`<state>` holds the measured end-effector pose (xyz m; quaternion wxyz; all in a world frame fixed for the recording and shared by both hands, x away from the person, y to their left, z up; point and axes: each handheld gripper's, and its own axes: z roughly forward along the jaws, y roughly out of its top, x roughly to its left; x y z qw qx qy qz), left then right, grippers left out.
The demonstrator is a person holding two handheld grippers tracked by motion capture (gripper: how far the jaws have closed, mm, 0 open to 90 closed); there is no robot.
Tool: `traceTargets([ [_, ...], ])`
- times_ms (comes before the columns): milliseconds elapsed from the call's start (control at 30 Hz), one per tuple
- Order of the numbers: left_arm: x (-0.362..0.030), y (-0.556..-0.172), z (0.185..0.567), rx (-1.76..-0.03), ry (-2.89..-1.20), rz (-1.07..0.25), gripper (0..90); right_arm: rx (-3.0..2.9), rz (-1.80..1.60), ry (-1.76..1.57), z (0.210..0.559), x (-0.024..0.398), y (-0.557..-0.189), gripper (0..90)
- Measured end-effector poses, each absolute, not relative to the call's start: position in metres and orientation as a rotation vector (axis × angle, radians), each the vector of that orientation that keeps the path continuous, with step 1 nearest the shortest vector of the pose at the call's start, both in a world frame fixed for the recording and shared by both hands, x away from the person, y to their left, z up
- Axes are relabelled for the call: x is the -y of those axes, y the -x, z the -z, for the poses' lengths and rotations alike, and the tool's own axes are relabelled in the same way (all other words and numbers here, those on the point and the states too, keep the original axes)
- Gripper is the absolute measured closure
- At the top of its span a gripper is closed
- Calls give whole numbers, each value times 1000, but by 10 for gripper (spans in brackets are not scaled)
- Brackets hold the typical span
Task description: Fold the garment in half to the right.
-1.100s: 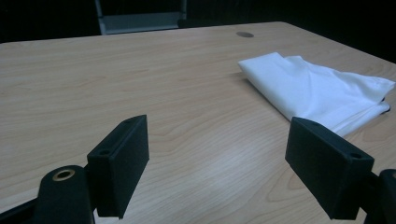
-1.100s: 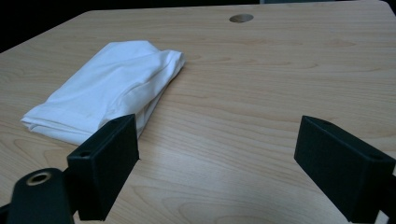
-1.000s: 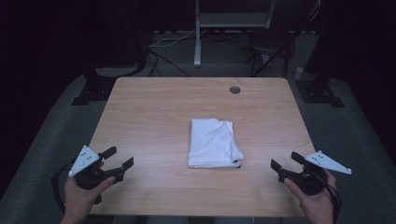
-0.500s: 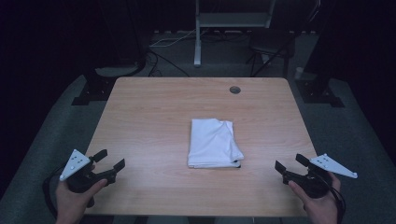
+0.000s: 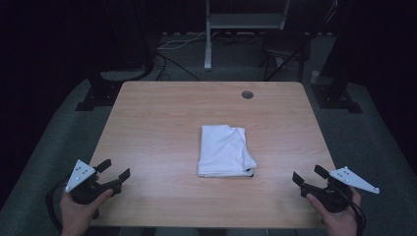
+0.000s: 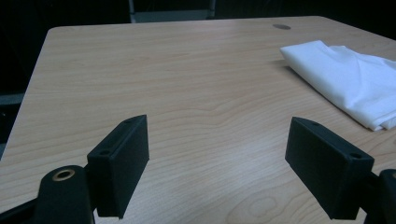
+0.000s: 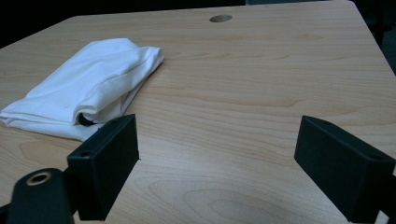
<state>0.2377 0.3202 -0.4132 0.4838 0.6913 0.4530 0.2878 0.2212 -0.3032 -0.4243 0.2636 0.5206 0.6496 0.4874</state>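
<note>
A folded white cloth (image 5: 224, 150) lies near the middle of the wooden table (image 5: 162, 118). My left gripper (image 5: 113, 168) hovers open at the front left corner, held by a hand, with nothing between its jaws. My right gripper (image 5: 309, 175) is open at the front right corner, also empty. In the left gripper view the cloth (image 6: 351, 78) lies far to the right, well beyond the left gripper (image 6: 217, 165). In the right gripper view the cloth (image 7: 88, 85) lies to the left, just past the left jaw of the right gripper (image 7: 217, 168).
A round cable hole (image 5: 247, 94) sits near the table's far edge. Behind the table stand a metal stand (image 5: 208, 34), cables and dark equipment bases (image 5: 338, 98) on a grey floor.
My left gripper dropped back toward the front left edge, then came in slightly over the table. My right gripper drew back a little toward the front right corner. The cloth has not moved.
</note>
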Motion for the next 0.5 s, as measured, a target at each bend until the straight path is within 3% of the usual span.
traceTargets([
  [500,-318,-243,421,-1114,-1685,-704,213,-1756,-1308,-1420,431,304,-223,131],
])
